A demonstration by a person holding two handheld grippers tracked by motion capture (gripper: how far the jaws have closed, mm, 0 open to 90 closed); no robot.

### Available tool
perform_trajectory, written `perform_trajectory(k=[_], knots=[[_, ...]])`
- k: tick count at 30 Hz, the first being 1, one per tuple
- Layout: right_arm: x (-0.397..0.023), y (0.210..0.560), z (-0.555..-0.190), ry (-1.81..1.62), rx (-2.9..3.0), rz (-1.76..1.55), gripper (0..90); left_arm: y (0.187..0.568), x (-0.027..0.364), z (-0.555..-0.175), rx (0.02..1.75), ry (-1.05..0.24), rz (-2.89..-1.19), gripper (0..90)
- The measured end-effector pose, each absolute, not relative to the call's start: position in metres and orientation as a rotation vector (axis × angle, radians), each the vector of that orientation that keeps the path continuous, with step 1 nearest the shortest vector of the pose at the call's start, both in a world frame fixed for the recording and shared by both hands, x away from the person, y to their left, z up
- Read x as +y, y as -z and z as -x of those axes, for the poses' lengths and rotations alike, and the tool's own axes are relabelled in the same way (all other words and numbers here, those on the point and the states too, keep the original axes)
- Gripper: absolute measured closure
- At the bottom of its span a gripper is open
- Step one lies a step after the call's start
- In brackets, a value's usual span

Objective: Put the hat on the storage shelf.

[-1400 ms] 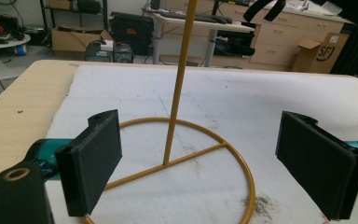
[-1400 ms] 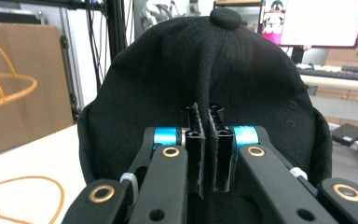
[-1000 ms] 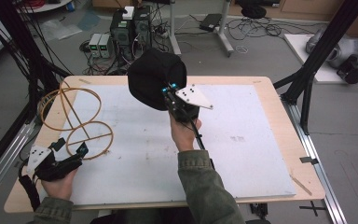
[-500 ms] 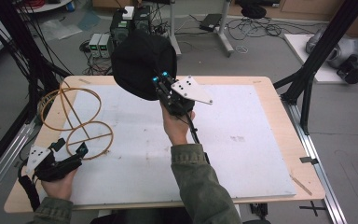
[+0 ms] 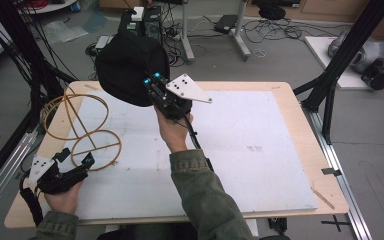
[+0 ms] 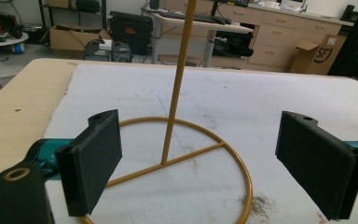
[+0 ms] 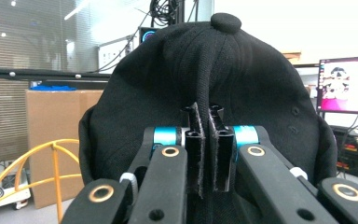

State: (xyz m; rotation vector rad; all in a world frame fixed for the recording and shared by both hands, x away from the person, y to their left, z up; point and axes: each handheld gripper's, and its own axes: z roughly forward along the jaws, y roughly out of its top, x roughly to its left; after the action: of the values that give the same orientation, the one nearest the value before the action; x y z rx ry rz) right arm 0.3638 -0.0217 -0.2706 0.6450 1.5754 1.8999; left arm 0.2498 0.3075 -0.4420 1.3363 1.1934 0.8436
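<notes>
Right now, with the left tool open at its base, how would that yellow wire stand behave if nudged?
The yellow wire stand is probably light: thin rod throughout. It's likely stiff, holding its hoops unsupported. With tall hoops over one flat base ring, a high push might tip it; a low one from the left tool would likely slide it.

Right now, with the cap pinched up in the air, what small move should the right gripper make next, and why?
Probably carry the black cap a little further left, toward the top of the yellow wire stand. The right gripper has its jaws shut on a fold of the cap, held clear of the table, while the left gripper sits open at the stand's base ring.
</notes>
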Motion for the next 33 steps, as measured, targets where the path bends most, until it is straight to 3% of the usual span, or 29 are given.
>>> perform_trajectory(k=[33], knots=[[0.070, 0.249, -0.356, -2.073, 1.712, -0.462, 87.5, 0.443, 0.311, -0.249, 1.194, -0.833, -1.330, 14.7]])
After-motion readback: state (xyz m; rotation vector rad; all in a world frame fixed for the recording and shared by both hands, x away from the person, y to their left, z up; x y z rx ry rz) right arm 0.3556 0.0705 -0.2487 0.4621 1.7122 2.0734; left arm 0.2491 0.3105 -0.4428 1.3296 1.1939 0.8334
